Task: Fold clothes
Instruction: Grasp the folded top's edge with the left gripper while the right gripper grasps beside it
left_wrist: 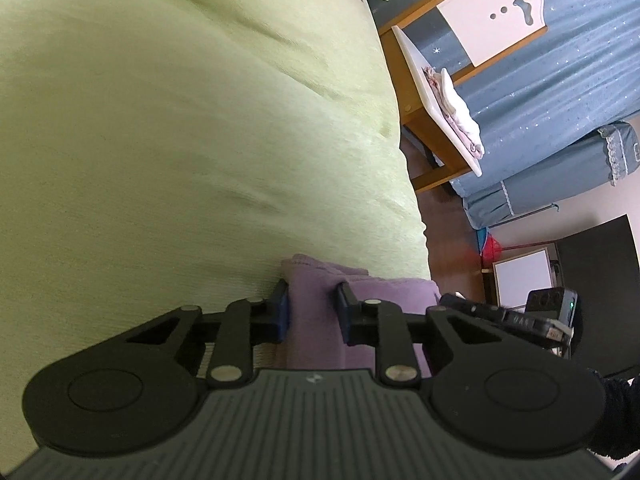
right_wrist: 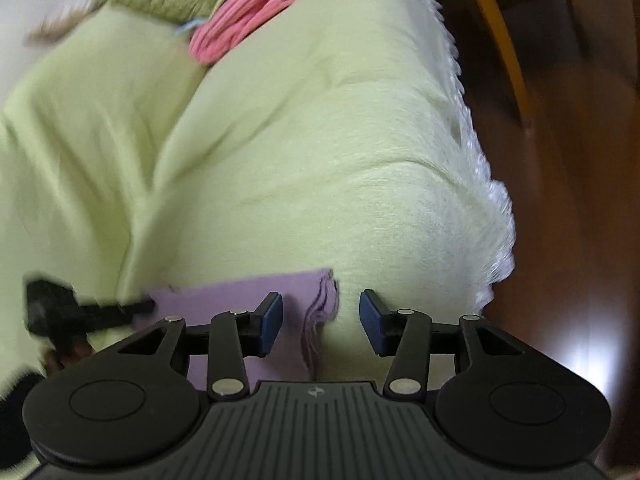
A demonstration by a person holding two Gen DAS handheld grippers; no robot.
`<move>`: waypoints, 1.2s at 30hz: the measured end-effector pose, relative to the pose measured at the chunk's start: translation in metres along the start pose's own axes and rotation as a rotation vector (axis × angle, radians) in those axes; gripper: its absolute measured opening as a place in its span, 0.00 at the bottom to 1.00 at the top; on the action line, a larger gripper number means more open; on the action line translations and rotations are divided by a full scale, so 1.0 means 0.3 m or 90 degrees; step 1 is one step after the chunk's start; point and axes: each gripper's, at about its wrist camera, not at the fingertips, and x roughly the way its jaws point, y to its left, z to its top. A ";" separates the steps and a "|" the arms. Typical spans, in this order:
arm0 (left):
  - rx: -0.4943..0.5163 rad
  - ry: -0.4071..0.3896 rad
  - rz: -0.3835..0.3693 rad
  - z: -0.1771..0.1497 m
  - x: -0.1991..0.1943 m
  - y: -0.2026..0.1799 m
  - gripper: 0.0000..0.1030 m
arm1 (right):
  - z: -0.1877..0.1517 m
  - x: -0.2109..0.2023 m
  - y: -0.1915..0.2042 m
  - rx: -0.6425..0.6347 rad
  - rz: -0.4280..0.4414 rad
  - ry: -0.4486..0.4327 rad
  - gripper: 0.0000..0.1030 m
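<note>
Your left gripper (left_wrist: pixel 312 312) has a raised fold of the lilac garment (left_wrist: pixel 316 292) between its blue pads, jaws narrowed on it — a pinch, by the look of it. Your right gripper (right_wrist: pixel 320 320) stands well open and holds nothing; the garment's (right_wrist: pixel 240 296) layered edge lies between its fingers, nearer the left pad (right_wrist: pixel 270 320).

The garment sits at the bottom centre of both views, on the pale green blanket (left_wrist: pixel 180 140) near that blanket's right edge. Judged from the stacked edge, at least one fold is in; squaring up and setting it aside appear to remain.

Surroundings: a pink ribbed item (right_wrist: pixel 248 20) at the top of the right view, folded pale clothes (left_wrist: pixel 460 116) on a white-topped wooden stand (left_wrist: pixel 416 80) at the upper right of the left view — nothing obstructs the grippers. The right view is blurred.
</note>
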 end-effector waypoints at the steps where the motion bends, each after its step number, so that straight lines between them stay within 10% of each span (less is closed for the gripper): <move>1: 0.001 -0.001 0.001 -0.001 0.000 -0.002 0.20 | 0.003 0.000 -0.008 0.015 0.018 0.006 0.43; 9: -0.004 -0.011 -0.003 -0.011 0.006 -0.004 0.18 | 0.005 0.032 -0.073 0.120 0.095 0.026 0.33; 14: 0.011 -0.033 0.011 -0.032 -0.003 -0.018 0.12 | 0.023 0.087 -0.037 0.073 0.092 0.018 0.07; 24: 0.044 -0.207 0.116 -0.211 -0.216 -0.196 0.08 | 0.102 -0.003 0.263 -0.176 0.082 -0.010 0.05; 36: -0.157 -0.481 0.374 -0.656 -0.448 -0.657 0.08 | 0.370 0.096 0.694 -0.548 0.334 0.167 0.05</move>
